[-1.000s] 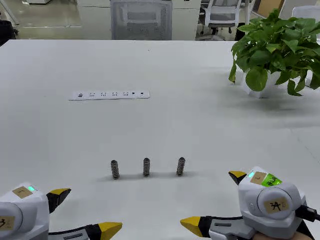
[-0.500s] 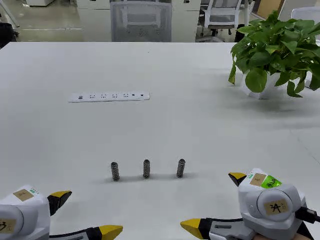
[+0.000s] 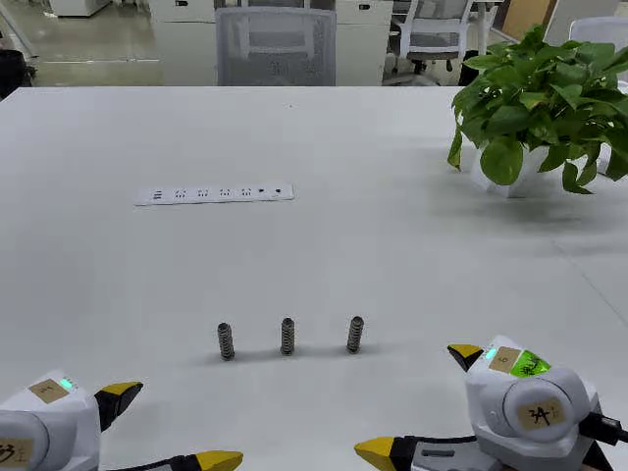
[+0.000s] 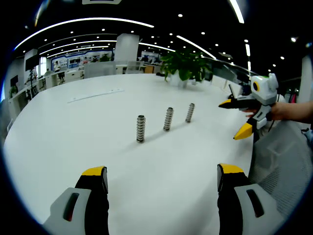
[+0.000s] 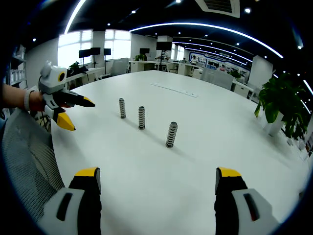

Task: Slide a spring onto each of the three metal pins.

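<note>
In the lower left corner of the head view, the left tongs [image 3: 172, 424] are hovering over the white desk [image 3: 392, 245] with their yellow-tipped jaws standing wide apart and gripping nothing. Above them, in the left half of the frame, a white power strip [image 3: 214, 193] is lying flat on the desk. Just below the centre of the frame, three springs are standing upright in a short row, apart from one another: the left spring [image 3: 226, 341], the middle spring [image 3: 287, 337] and the right spring [image 3: 355, 335], which is leaning slightly. Any pin inside a spring is too small to make out. All three are sitting well ahead of both tongs, touched by neither. In the lower right corner, the right tongs [image 3: 420, 400] are hanging over the desk, jaws likewise spread and empty. At the upper right edge, a potted plant [image 3: 540, 98] is resting on the desk, and a grey chair [image 3: 277, 44] is standing beyond the far edge at top centre.
</note>
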